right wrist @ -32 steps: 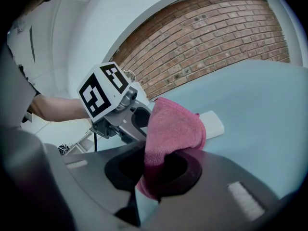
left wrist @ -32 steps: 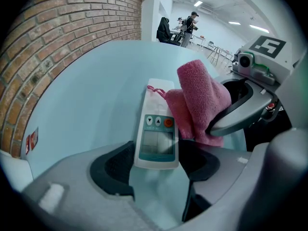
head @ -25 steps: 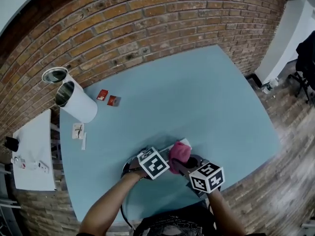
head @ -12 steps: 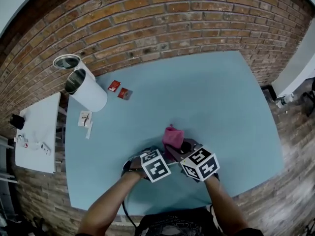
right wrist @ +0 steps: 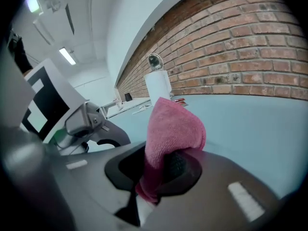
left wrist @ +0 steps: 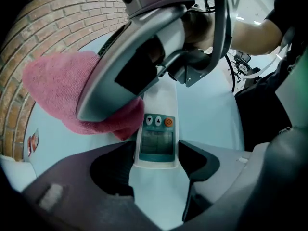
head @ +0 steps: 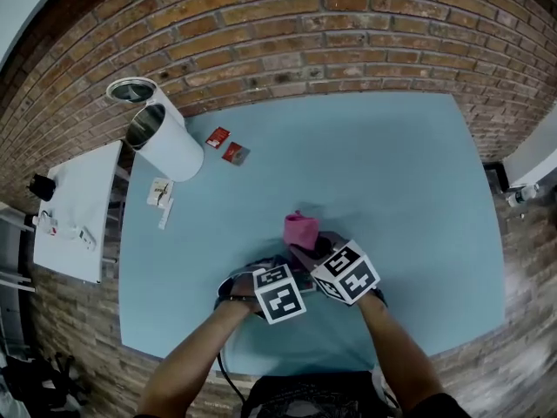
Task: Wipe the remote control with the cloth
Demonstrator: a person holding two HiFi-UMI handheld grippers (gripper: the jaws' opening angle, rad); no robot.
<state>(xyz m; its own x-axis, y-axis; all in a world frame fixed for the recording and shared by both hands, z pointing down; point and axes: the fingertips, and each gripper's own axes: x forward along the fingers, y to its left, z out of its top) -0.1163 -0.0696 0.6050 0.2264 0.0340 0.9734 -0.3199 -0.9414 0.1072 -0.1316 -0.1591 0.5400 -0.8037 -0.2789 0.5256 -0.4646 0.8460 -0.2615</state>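
Remote control (left wrist: 155, 138): face up on the blue bench (head: 392, 164), its near end pinned between your left gripper's (left wrist: 156, 170) wide-set jaws. Right gripper (right wrist: 163, 172) jaws clamp the pink cloth (right wrist: 171, 124), which touches the remote beside the buttons. Wiping seems under way. Next, probably: drag the cloth along the face, with the left grip firm.

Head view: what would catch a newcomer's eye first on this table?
The pink cloth, clamped in the right tongs, stands out toward the front of the blue table. Beside it, the left tongs grip a white remote control. A white canister sits at the far-left corner.
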